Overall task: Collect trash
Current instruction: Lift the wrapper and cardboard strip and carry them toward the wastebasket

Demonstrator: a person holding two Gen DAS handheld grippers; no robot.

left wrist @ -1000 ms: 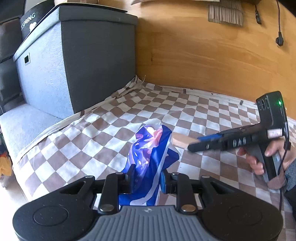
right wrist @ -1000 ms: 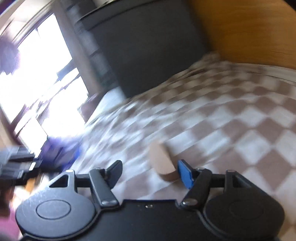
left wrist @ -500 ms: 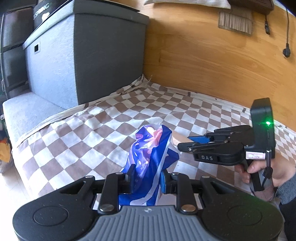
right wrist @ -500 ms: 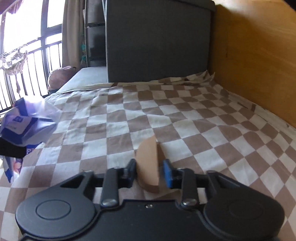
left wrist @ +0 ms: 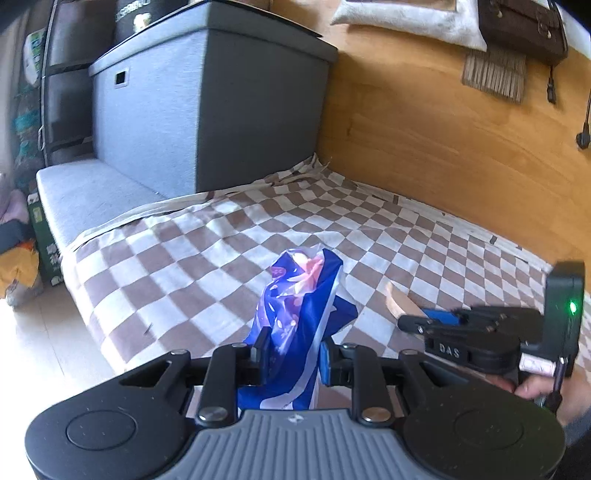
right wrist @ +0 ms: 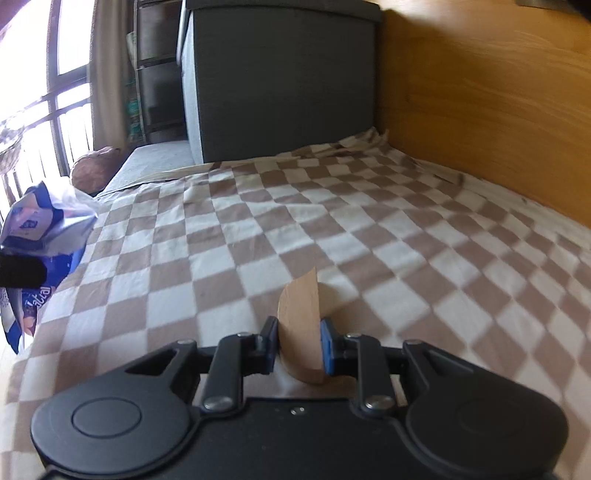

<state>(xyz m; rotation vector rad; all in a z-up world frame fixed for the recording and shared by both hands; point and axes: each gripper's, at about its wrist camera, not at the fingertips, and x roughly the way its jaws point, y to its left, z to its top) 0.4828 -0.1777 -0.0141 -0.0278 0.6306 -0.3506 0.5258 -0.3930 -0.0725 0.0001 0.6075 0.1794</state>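
Since a second ago the right gripper [right wrist: 298, 341] has closed its jaws on the brown cardboard piece [right wrist: 301, 325], which then lay loose on the bed between open jaws; now the piece stands on edge between the two pads, clamped, its lower end down at the checkered blanket [right wrist: 369, 236]. In the left wrist view the same piece [left wrist: 397, 301] pokes out ahead of the right gripper [left wrist: 413, 321], low over the blanket at the right, and a hand [left wrist: 535, 387] grips the handle behind it.

The left gripper [left wrist: 291, 354] has its jaws clamped on one crumpled blue plastic wrapper [left wrist: 301, 317], printed with pink and white, which rises up between the pads above the bed. From the right wrist view that wrapper [right wrist: 40, 236] shows at the far left edge, well apart from the cardboard.

Around them, the brown-and-cream blanket [left wrist: 221, 258] covers most of the bed, and nothing else lies on it between the two grippers. A bare strip of grey mattress [left wrist: 85, 195] shows past the blanket's far edge. One tall grey fabric box [left wrist: 207, 107] stands at the head of the bed, hard against the wooden wall [left wrist: 443, 129]. On that wall hang a brown bag [left wrist: 521, 26] over a fringed cloth, and one dark cable with a plug [left wrist: 583, 140]. A barred window [right wrist: 44, 103] lets in strong light at the left, with a brown cushion [right wrist: 96, 170] below it by the mattress corner.
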